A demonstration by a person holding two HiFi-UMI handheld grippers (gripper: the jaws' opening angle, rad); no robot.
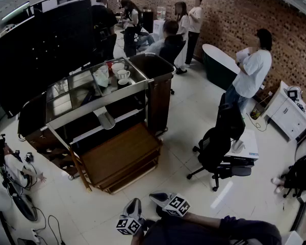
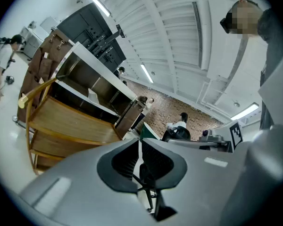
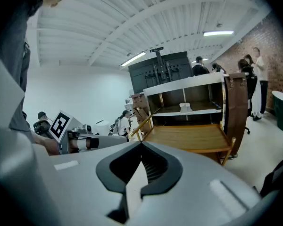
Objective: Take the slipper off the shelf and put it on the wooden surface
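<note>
A pale slipper point(image 1: 106, 119) lies on the cart's middle shelf point(image 1: 86, 131), seen small and white in the right gripper view point(image 3: 185, 108) and in the left gripper view point(image 2: 92, 95). Below it juts the low wooden surface point(image 1: 120, 154) point(image 3: 188, 136) point(image 2: 70, 121), with nothing on it. Both grippers hover near the bottom of the head view, well short of the cart. My left gripper point(image 1: 134, 208) point(image 2: 139, 140) is shut and holds nothing. My right gripper point(image 1: 158, 198) point(image 3: 141, 144) has its jaw tips together, also holding nothing.
White cups point(image 1: 120, 71) stand on the cart's glass top. A dark brown cabinet point(image 1: 158, 91) closes the cart's right end. A black office chair point(image 1: 219, 142) stands to the right. Several people stand at the back; another person point(image 1: 13, 167) sits on the floor at left.
</note>
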